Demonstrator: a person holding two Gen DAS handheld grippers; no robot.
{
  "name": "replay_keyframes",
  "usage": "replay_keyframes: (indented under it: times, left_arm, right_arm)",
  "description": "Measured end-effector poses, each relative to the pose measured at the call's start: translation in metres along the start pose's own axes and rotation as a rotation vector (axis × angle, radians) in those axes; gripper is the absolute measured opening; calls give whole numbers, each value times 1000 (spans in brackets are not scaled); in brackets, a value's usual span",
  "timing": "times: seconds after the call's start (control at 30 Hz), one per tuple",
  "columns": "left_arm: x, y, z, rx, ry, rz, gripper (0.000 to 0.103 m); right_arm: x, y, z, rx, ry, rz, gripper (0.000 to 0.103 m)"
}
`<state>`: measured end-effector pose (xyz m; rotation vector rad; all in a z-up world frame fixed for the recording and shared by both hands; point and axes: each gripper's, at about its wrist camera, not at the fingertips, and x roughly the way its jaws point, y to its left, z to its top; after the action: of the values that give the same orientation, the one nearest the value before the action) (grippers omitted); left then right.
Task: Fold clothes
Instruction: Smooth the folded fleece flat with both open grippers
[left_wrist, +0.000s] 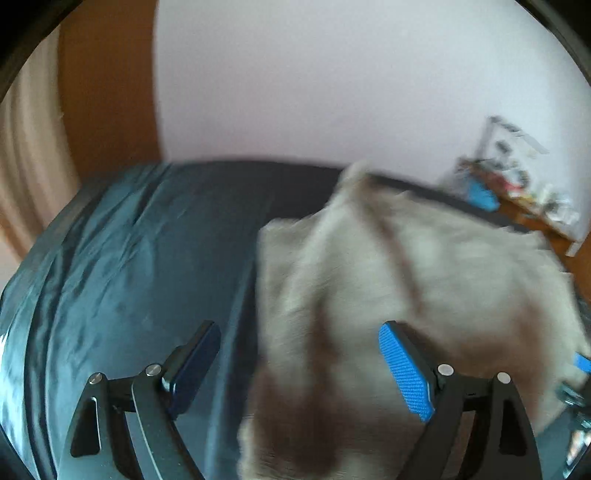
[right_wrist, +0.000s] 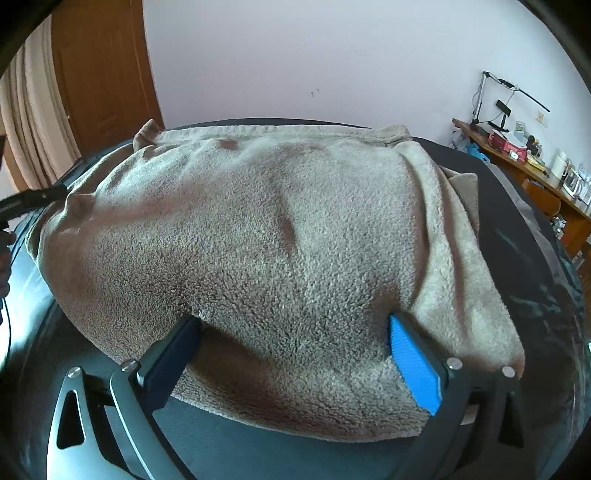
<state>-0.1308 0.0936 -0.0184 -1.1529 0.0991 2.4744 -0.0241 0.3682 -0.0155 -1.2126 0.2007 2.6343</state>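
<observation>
Fleece garment spread across a dark-sheeted bed, both hand-held grippers released.

The beige fleece garment (right_wrist: 258, 240) lies over the bed (right_wrist: 517, 251), bulging between the spread fingers of the right hand-held gripper (right_wrist: 295, 354). The left hand-held gripper (left_wrist: 295, 365) gapes over the garment's blurred left edge, gripping nothing. A cluttered wooden table (right_wrist: 517, 162) stands along the wall at right; a wooden door (right_wrist: 103, 74) and curtain (right_wrist: 33, 122) are at left.
</observation>
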Motion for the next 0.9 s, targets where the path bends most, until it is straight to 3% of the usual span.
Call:
replay_keyframes:
  times: [0.3, 0.4, 0.47, 0.57, 0.7, 0.8, 0.9]
  left_arm:
    - [12, 27, 3, -108, 34, 51, 96]
    - [-18, 22, 7, -105, -39, 39, 96]
    - [-39, 12, 10, -73, -96, -10, 96]
    - [-60, -22, 7, 51, -134, -44, 96]
    - [-37, -54, -8, 179, -59, -65, 96]
    - [-3, -48, -18, 159, 30, -13, 96]
    - [10, -39, -24, 139, 28, -22, 96]
  right_arm:
    - [0, 0, 0, -3, 3, 0, 102]
    - [0, 0, 0, -1, 2, 4, 102]
    - [0, 0, 0, 1, 2, 6, 102]
    - [1, 0, 0, 2, 2, 7, 102]
    - [1, 0, 0, 6, 0, 13, 102]
    - [0, 0, 1, 8, -2, 18, 102]
    - [-1, -1, 0, 7, -3, 22, 102]
